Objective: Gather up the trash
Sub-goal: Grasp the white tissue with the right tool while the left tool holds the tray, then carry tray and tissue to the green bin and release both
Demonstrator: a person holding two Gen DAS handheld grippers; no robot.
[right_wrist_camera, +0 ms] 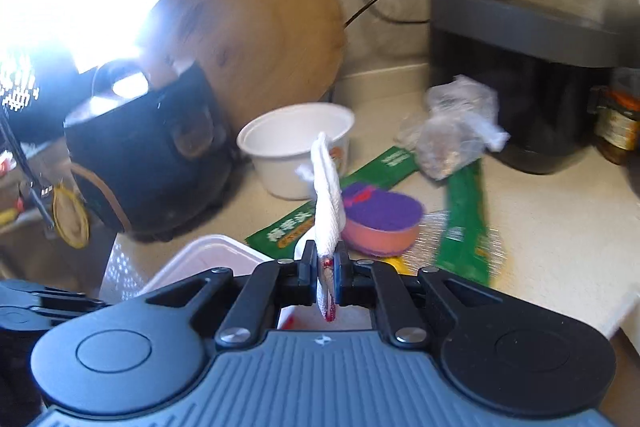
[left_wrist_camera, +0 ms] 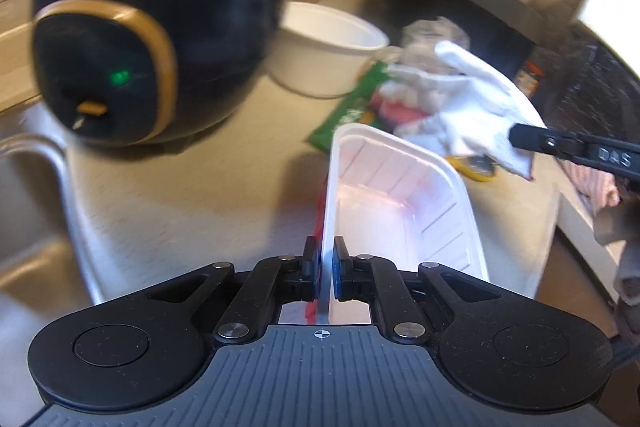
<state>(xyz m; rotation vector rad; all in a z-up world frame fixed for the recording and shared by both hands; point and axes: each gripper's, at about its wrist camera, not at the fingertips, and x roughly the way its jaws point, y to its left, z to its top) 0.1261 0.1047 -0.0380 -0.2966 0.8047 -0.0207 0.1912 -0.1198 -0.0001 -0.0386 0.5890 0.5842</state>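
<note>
- Beige countertop (right_wrist_camera: pixel 540 227), kitchen corner, steel sink (left_wrist_camera: pixel 36 227) at far left.
- One black rice cooker (left_wrist_camera: pixel 160 27), gold trim, green light on; round wooden board (right_wrist_camera: pixel 256 35) leaning on the wall behind it.
- One white paper bowl (right_wrist_camera: pixel 296 147), upright, just right of the cooker.
- Left gripper (left_wrist_camera: pixel 323 259): jaws closed on the rim of one white foam tray (left_wrist_camera: pixel 400 199); tray juts forward from the pads.
- Two green wrappers (right_wrist_camera: pixel 464 223), one purple-topped pink dish (right_wrist_camera: pixel 380 223), one crumpled clear bag (right_wrist_camera: pixel 456 131), all lying ahead of the tongs.
- Right gripper (right_wrist_camera: pixel 323 267): closed tight, pinching one white cloth glove (right_wrist_camera: pixel 328 203), red-stained at the bottom edge.
- One dark bin (right_wrist_camera: pixel 520 75) at the right.
</note>
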